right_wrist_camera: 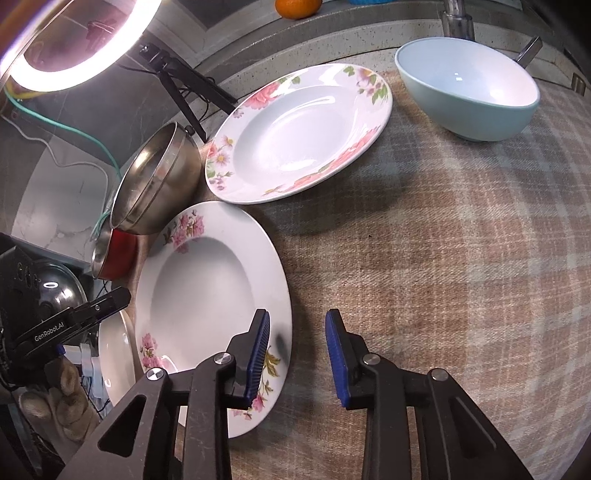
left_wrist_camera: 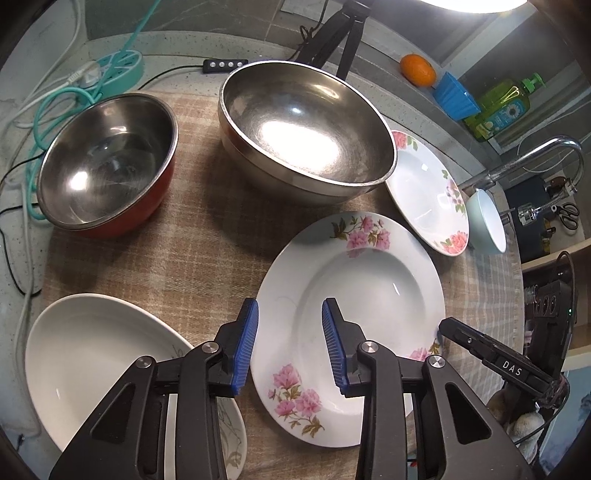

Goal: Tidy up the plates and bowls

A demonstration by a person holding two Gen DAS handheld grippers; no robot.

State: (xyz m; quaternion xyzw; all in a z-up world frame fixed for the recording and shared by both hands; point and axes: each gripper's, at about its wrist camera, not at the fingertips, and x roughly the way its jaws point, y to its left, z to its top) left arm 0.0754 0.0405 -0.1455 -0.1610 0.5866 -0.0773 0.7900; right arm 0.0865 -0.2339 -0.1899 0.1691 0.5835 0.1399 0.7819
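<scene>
A floral plate (left_wrist_camera: 354, 295) lies on the checked cloth (left_wrist_camera: 184, 251), with my open, empty left gripper (left_wrist_camera: 290, 321) above its left rim. A second floral plate (left_wrist_camera: 424, 184) lies behind it, beside a large steel bowl (left_wrist_camera: 306, 129). A red-sided steel bowl (left_wrist_camera: 107, 162) stands at the left, and a plain white plate (left_wrist_camera: 103, 365) lies at the lower left. In the right wrist view my open, empty right gripper (right_wrist_camera: 297, 332) hovers over the near floral plate's (right_wrist_camera: 207, 295) right rim. The far floral plate (right_wrist_camera: 299, 133) and a pale blue bowl (right_wrist_camera: 469, 88) lie beyond.
A power strip (left_wrist_camera: 122, 70) and cables lie on the counter at the back left. A tripod (left_wrist_camera: 340, 33), an orange (left_wrist_camera: 417, 70), a blue cup (left_wrist_camera: 456, 96) and a soap bottle (left_wrist_camera: 502, 107) stand behind. A faucet (left_wrist_camera: 535, 155) is at the right.
</scene>
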